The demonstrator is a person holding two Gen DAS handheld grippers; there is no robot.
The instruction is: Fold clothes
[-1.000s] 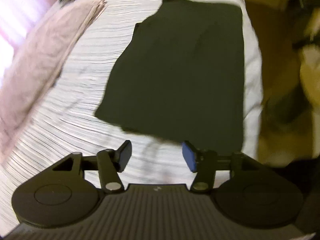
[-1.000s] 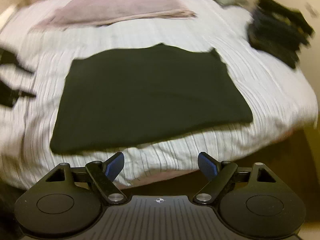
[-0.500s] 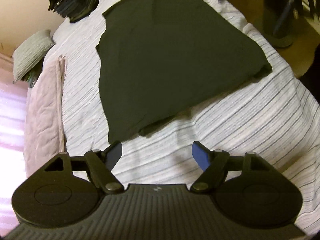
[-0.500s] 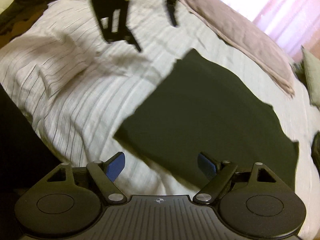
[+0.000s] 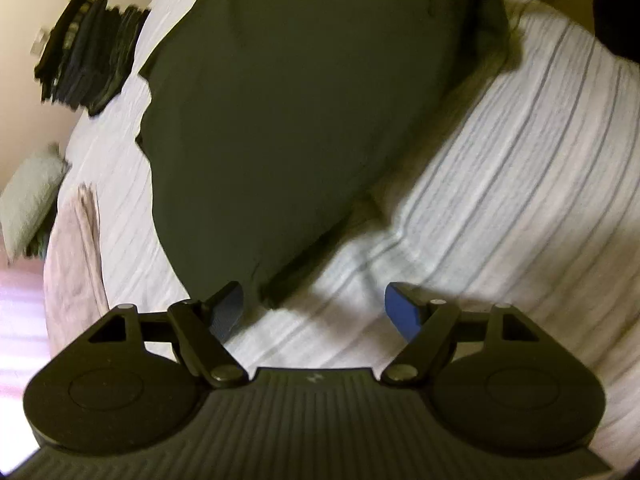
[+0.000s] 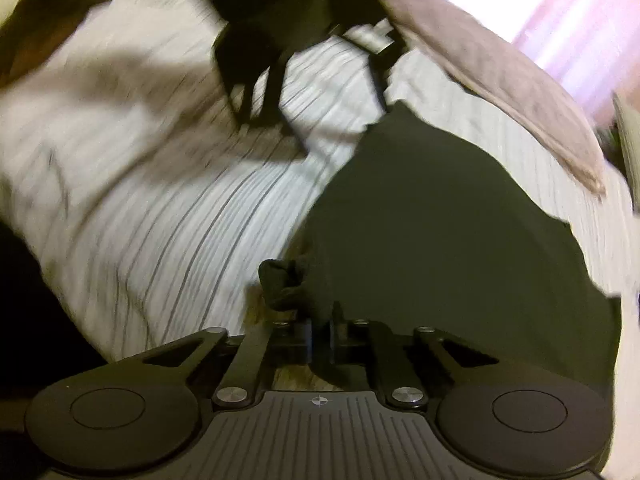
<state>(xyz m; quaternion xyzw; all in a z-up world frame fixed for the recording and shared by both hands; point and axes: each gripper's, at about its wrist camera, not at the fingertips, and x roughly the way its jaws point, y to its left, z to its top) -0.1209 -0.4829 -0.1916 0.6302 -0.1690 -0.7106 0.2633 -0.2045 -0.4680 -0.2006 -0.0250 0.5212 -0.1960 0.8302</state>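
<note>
My left gripper (image 5: 314, 306) is matt black plastic with blue pads (image 5: 402, 316) and bright metal pivots (image 5: 402, 372). The dark garment (image 5: 296, 112) is soft matt cloth — the striped bedsheet (image 5: 520, 184) looks woven, faintly ribbed.

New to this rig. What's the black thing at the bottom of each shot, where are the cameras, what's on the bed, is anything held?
Each shot comes from a fisheye camera mounted on a handheld two-finger gripper, looking along its fingers; a person carries one per hand. The left gripper is open, hovering near a corner of the dark green garment, gripping nothing. The right gripper is shut on another edge of the same garment. It lies on a striped bed sheet, with a pink blanket, a pillow and a blurred stack of dark clothes farther off.
</note>
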